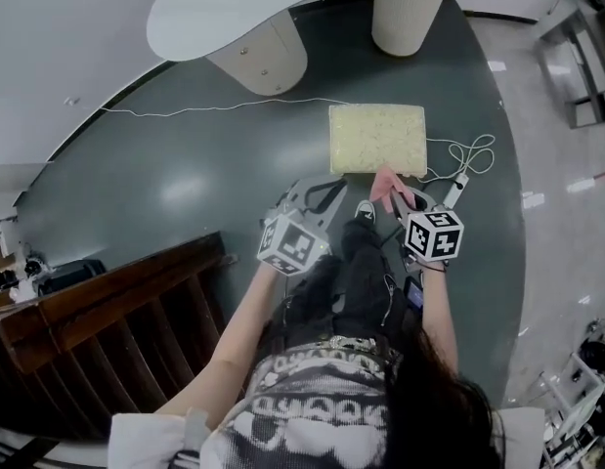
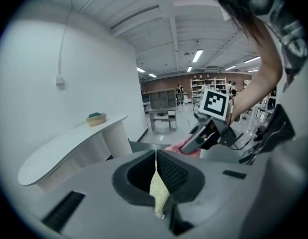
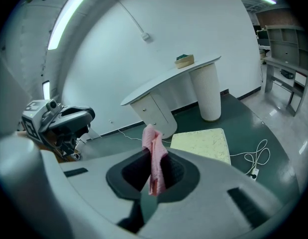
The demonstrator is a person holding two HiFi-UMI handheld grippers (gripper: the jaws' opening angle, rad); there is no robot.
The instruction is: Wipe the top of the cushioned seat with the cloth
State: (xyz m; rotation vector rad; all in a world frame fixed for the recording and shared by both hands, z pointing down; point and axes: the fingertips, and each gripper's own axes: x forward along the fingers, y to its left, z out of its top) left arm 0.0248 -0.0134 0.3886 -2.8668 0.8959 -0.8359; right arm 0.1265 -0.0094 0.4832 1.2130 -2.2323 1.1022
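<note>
Right gripper [image 3: 154, 158] pinches pink fabric cloth [image 3: 153, 142] thinly; left gripper [image 2: 156, 157] clenched, idle. Risk: cloth likely pulls free dragging across pale-yellow rectangular cushioned seat [image 1: 377, 140].

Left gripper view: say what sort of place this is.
Probably a large open lab or workshop hall: long ceiling strip lights run overhead, shelving units and work desks stand at the far end, and a curved white counter stands nearby.

Cushioned seat [image 1: 377, 139]: pale yellow, finely speckled. Cloth [image 3: 154, 156]: plain pink. Floor [image 1: 185, 184]: dark green. Counter [image 1: 234, 8]: white. Railing [image 1: 116, 311]: dark brown wood. Person's top [image 1: 322, 399]: black-and-white print.
</note>
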